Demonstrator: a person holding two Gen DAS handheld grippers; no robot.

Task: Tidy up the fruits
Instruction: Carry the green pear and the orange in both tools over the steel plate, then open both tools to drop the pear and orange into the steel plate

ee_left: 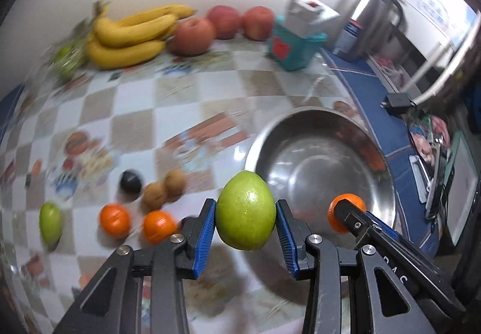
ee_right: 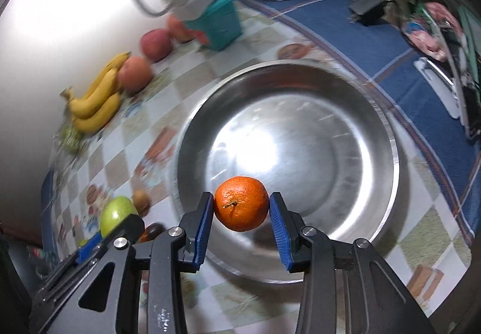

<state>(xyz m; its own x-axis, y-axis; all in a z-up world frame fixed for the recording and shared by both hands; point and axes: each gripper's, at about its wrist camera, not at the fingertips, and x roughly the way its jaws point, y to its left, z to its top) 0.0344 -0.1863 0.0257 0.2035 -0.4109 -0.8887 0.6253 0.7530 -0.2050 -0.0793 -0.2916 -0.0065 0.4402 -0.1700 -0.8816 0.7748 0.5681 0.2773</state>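
Collision is the main risk from here: both grippers head for the same steel bowl point(ee_right: 390, 153) at once, and in the left wrist view the right gripper point(ee_left: 345, 214) already sits close beside the left gripper point(ee_left: 246, 215). If both crowd over the rim together, a finger could knock the other fruit loose. A release above the rim could also let round fruit bounce on the bare metal and roll out onto the checked tablecloth point(ee_left: 180, 93).

The left gripper's fingers are narrowed onto a green guava point(ee_left: 246, 215), pads pressing both sides, holding it in the air just short of the bowl's near rim. The right gripper point(ee_right: 241, 204) pinches a mandarin point(ee_right: 241, 203) the same way — it hangs over the bowl's near inner wall. Both tools tilt steeply downward toward the table.

The bowl looks empty. Loose on the cloth are two more mandarins point(ee_left: 115, 220), another guava point(ee_left: 50, 223), two brown fruits point(ee_left: 154, 194) and a dark one point(ee_left: 130, 181) — while bananas point(ee_left: 129, 36) and apples point(ee_left: 195, 36) line the far wall.
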